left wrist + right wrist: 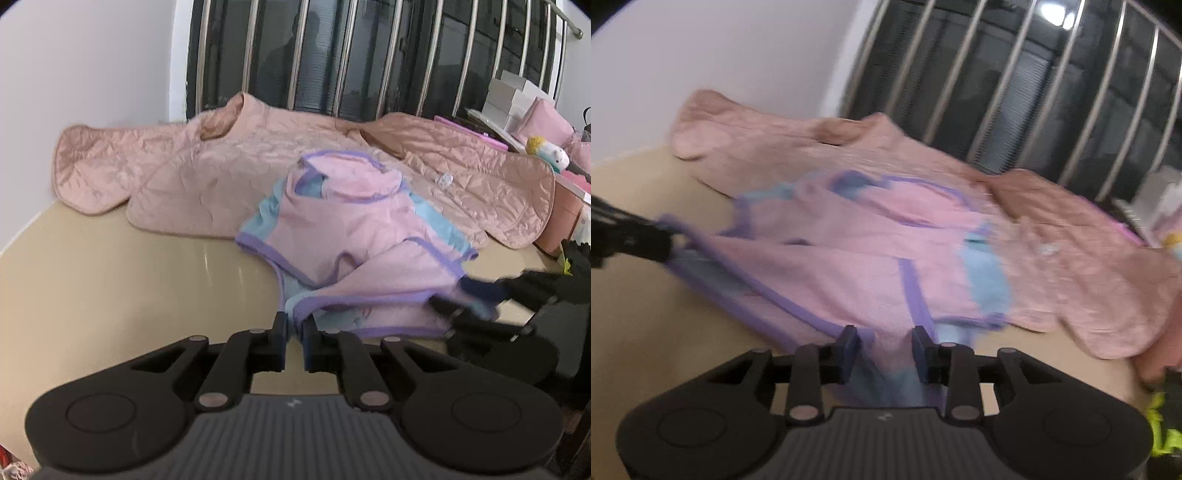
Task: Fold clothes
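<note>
Both grippers at the near hem of a small pink top on the counter.

The top (354,240), pink with purple trim and blue panels, lies on the beige counter (110,280), its far part overlapping a quilted pink jacket (207,173). The left gripper (294,325) has its jaws nearly closed, pinching the near-left hem corner. The right gripper (885,345) holds bunched hem between its jaws, which seem clamped on it, though blur hampers the view.

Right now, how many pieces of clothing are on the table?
2. A small pink garment with purple trim lies in front, overlapping a big quilted pink jacket spread behind it. More may be hidden.
</note>
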### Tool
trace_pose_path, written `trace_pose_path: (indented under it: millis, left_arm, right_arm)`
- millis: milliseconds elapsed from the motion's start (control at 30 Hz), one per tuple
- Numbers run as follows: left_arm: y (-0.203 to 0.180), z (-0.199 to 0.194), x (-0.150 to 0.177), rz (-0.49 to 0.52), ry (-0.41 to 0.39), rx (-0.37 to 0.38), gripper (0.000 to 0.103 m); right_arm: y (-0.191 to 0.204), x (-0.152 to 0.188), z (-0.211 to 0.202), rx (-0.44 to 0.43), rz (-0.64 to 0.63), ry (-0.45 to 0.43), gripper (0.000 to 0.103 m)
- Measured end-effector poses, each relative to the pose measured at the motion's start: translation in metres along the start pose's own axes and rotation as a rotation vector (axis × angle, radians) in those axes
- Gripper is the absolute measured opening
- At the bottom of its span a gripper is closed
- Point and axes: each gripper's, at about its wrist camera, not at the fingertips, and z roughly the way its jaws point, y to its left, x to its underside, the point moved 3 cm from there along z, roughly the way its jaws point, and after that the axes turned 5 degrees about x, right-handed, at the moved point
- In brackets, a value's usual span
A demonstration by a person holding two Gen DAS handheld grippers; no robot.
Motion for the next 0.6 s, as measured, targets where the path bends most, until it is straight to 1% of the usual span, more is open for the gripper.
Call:
trace_pose_path:
  millis: [100, 133, 167, 200, 233, 267, 333, 400, 467, 600]
  left_arm:
    - [-0.002, 0.003, 0.005, 0.019, 0.010, -0.029, 0.008]
    - [-0.004, 0.005, 0.006, 0.046, 0.021, -0.037, 0.010]
    - [-0.007, 0.006, 0.007, 0.072, 0.032, -0.046, 0.018]
    - [-0.009, 0.008, 0.008, 0.098, 0.043, -0.054, 0.024]
    - [-0.012, 0.009, 0.009, 0.121, 0.051, -0.061, 0.035]
    - [-0.015, 0.008, 0.010, 0.132, 0.044, -0.060, 0.040]
    - [-0.020, 0.009, 0.010, 0.154, 0.035, -0.067, 0.040]
    - [-0.023, 0.011, 0.010, 0.175, 0.030, -0.083, 0.040]
    - [-0.024, 0.015, 0.011, 0.197, 0.034, -0.100, 0.039]
    - [-0.021, 0.017, 0.007, 0.197, 0.032, -0.108, 0.037]
  right_arm:
    - [-0.011, 0.005, -0.003, 0.056, -0.013, -0.013, 0.030]
    - [-0.014, 0.006, -0.005, 0.054, -0.008, -0.015, 0.030]
    - [-0.017, 0.006, -0.007, 0.053, -0.003, -0.018, 0.030]
    - [-0.019, 0.007, -0.008, 0.051, 0.001, -0.021, 0.030]
    - [-0.022, 0.006, -0.009, 0.036, 0.016, -0.019, 0.030]
    - [-0.023, 0.006, -0.012, 0.018, 0.030, -0.025, 0.030]
    - [-0.022, 0.006, -0.020, -0.026, 0.047, -0.029, 0.033]
    - [-0.016, 0.009, -0.025, -0.046, 0.028, -0.033, 0.033]
    - [-0.009, 0.015, -0.026, -0.042, -0.002, -0.022, 0.033]
    - [-0.007, 0.018, -0.026, -0.031, 0.002, -0.016, 0.032]
